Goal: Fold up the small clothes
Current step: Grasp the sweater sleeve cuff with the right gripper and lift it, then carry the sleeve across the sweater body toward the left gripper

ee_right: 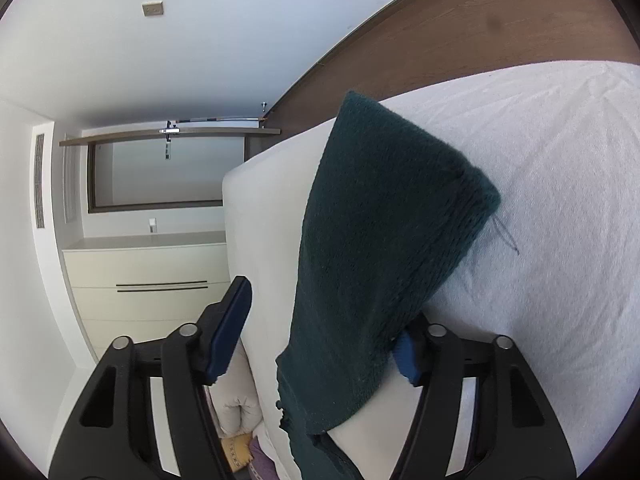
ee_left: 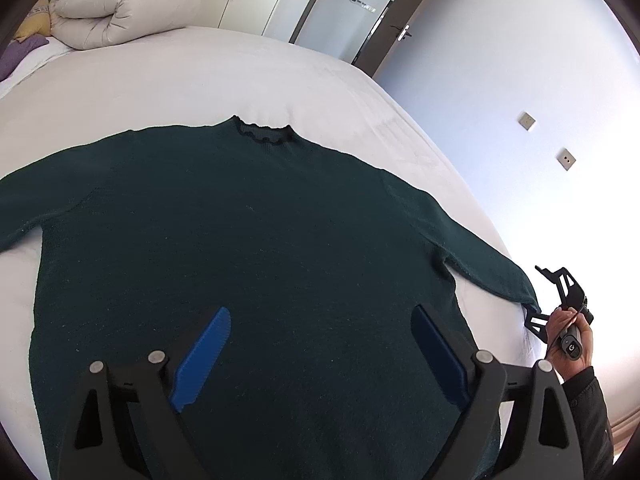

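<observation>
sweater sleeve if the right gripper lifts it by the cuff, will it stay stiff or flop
Probably flop: the dark green knit sweater lies limp and flat on the white bed, and its sleeve drapes softly between the right gripper's open fingers. The fuzzy knit looks grippy, unlikely to slip. Its loose yarn end might snag.

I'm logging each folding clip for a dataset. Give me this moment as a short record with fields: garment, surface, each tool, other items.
garment: dark green sweater, spread flat, collar away from camera
surface: white bed
left tool: open, above the sweater's lower body
right tool: open, sleeve end between its fingers, not clamped
other items: folded duvet at the far end of the bed
</observation>
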The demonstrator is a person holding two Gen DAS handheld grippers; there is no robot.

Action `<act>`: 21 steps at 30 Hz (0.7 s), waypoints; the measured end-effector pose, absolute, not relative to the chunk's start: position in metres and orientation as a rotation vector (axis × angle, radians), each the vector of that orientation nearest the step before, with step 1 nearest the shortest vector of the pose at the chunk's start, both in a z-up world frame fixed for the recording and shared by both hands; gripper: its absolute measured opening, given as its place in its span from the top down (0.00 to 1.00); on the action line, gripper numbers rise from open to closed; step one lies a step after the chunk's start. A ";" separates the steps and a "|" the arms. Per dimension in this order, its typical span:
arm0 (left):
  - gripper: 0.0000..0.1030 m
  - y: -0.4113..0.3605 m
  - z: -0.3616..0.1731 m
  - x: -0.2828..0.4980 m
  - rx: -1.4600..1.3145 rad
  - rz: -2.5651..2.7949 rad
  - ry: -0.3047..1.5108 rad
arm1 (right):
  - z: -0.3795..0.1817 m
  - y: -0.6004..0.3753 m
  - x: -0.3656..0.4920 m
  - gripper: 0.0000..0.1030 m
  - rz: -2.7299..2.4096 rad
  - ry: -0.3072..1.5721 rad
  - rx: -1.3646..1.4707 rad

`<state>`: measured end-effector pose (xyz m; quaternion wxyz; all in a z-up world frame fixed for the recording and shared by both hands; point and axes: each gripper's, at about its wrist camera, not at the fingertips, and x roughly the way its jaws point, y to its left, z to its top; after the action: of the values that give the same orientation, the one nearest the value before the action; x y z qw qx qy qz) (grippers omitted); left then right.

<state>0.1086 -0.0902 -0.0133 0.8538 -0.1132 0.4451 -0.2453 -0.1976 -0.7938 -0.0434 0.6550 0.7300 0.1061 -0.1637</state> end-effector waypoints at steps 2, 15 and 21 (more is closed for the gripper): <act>0.10 -0.088 -0.016 0.111 -0.241 -0.514 0.941 | -0.049 -0.808 -0.201 0.59 -0.373 0.203 1.675; 0.10 -0.071 -0.023 0.141 -0.315 -0.531 0.953 | 0.030 -0.768 -0.086 0.92 -0.407 0.452 1.114; 0.10 -0.079 -0.022 0.174 -0.463 -0.615 0.985 | 0.110 -0.581 0.030 0.93 -0.148 0.676 0.287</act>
<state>0.1743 -0.0792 -0.0218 0.8109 -0.2166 0.4611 -0.2881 0.0305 -0.5814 0.1096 0.9306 0.1401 0.3302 -0.0724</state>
